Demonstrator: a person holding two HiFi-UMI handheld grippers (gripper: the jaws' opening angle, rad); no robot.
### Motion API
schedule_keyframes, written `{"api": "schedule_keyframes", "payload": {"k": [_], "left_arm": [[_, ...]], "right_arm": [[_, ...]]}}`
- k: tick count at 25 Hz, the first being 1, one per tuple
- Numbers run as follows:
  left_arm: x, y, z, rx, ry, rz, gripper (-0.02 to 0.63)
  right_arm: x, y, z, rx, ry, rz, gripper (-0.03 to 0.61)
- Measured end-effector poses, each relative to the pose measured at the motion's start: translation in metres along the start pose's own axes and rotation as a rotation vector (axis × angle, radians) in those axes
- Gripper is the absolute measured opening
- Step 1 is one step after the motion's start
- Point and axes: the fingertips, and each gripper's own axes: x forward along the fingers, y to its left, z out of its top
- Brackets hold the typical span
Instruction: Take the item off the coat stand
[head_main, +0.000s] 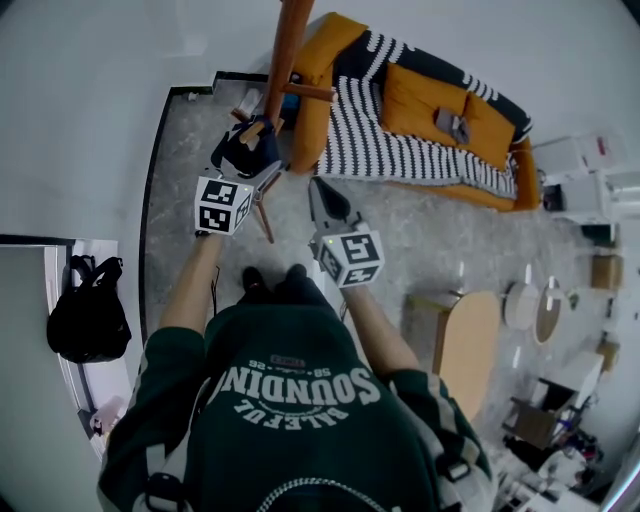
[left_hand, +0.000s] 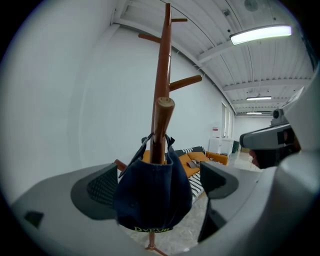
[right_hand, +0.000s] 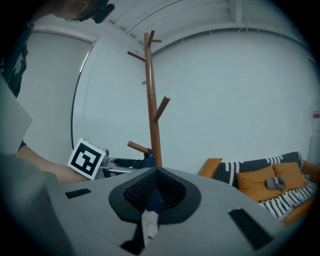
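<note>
grey speckled flooring (head_main: 185, 150) and white walls are seen all round. at the far left a black backpack (head_main: 88, 318) is seen beside a wall edge. next, the left gripper (left_hand: 155, 187) is raised to the wooden coat stand (left_hand: 162, 75), its jaws held wide apart, one on each side of a navy cap (left_hand: 152, 195). the cap is hung on a low upward-slanting peg (left_hand: 164, 127) of the stand and no clamping on it is seen. just to the right, the right gripper (right_hand: 155, 192) is held lower and short of the stand, its jaws pressed together with nothing between them. further right, an orange sofa (head_main: 420, 100) draped with a striped throw (head_main: 400, 150) is seen.
</note>
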Motion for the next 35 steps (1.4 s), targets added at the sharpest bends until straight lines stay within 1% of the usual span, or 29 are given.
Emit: {"api": "schedule_keyframes", "payload": {"k": [4, 10, 15, 17, 19, 21, 24, 28, 29, 32, 35], "left_arm": [[0.012, 0.001, -0.005, 0.024, 0.031, -0.003, 0.495], [0.010, 0.006, -0.004, 0.029, 0.019, 0.022, 0.494], [0.011, 0.008, -0.006, 0.050, 0.044, 0.030, 0.474], [0.010, 0.010, -0.006, 0.061, 0.050, 0.038, 0.436], [0.009, 0.011, -0.007, 0.067, 0.053, 0.041, 0.417], [0.009, 0.011, -0.009, 0.068, 0.062, 0.038, 0.374], [0.009, 0.011, -0.012, 0.064, 0.078, 0.020, 0.287], [0.006, 0.010, -0.014, 0.092, 0.102, 0.018, 0.126], [0.006, 0.010, -0.014, 0.102, 0.102, 0.023, 0.100], [0.005, 0.009, -0.014, 0.112, 0.095, 0.034, 0.064], [0.003, 0.008, -0.013, 0.110, 0.096, 0.031, 0.057]], "right_arm": [[-0.002, -0.008, 0.002, 0.000, -0.003, -0.016, -0.002], [-0.004, -0.017, 0.004, 0.001, -0.009, -0.032, -0.002], [-0.004, -0.024, 0.004, 0.006, 0.001, -0.043, -0.002], [-0.003, -0.024, 0.005, 0.003, -0.002, -0.042, -0.002], [-0.003, -0.023, 0.005, 0.002, -0.002, -0.042, -0.002], [-0.003, -0.024, 0.005, -0.001, -0.002, -0.041, -0.002], [-0.003, -0.025, 0.006, 0.001, -0.008, -0.042, -0.002], [-0.003, -0.025, 0.009, 0.000, -0.023, -0.046, -0.002], [-0.003, -0.024, 0.009, 0.000, -0.024, -0.047, -0.002], [-0.005, -0.023, 0.009, 0.000, -0.022, -0.048, -0.002], [-0.007, -0.022, 0.012, -0.002, -0.027, -0.051, -0.002]]}}
